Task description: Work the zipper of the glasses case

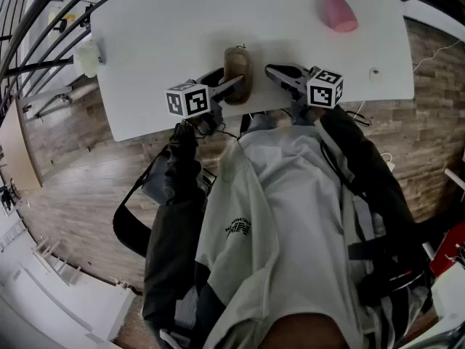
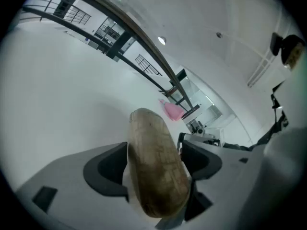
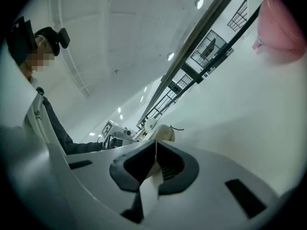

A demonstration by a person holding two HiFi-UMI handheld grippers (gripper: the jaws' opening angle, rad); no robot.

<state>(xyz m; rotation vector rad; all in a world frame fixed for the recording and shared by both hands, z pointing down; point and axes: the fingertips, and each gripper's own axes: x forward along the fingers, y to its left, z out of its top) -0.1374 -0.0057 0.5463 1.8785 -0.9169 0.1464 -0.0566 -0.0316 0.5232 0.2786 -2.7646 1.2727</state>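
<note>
**Case pinned, zipper pull not yet taken**

White desk point(image 1: 182, 20) over a wood-plank floor point(image 1: 80, 187) carried few things. At its left edge sat a pale rounded object point(image 1: 87, 57), too small to name and well apart from the work. Next came the left tongs point(image 2: 156, 166), spread wide and clamped across the near end of the tan oval hard-shell glasses case point(image 1: 238, 67). The case lay near the desk's front edge, between the two tools. That hold looked meant to anchor the case so a tug on the zipper would not drag it along.

Just right of the case, the right tongs point(image 3: 156, 150) were clenched on nothing. Their tips aimed toward the case, where a thin dark zipper pull point(image 3: 178, 127) stuck out. They had not taken it, so the zipping itself seemed not yet begun. Farther right, toward the back, a pink plastic spray bottle point(image 1: 336, 9) sat out of the way.

No brand showed on the case. Small dark print on the person's pale shirt point(image 1: 238, 228) was too small to read. The left cube point(image 1: 187, 100) and right cube point(image 1: 325, 87) bore only black-and-white square markers.
</note>
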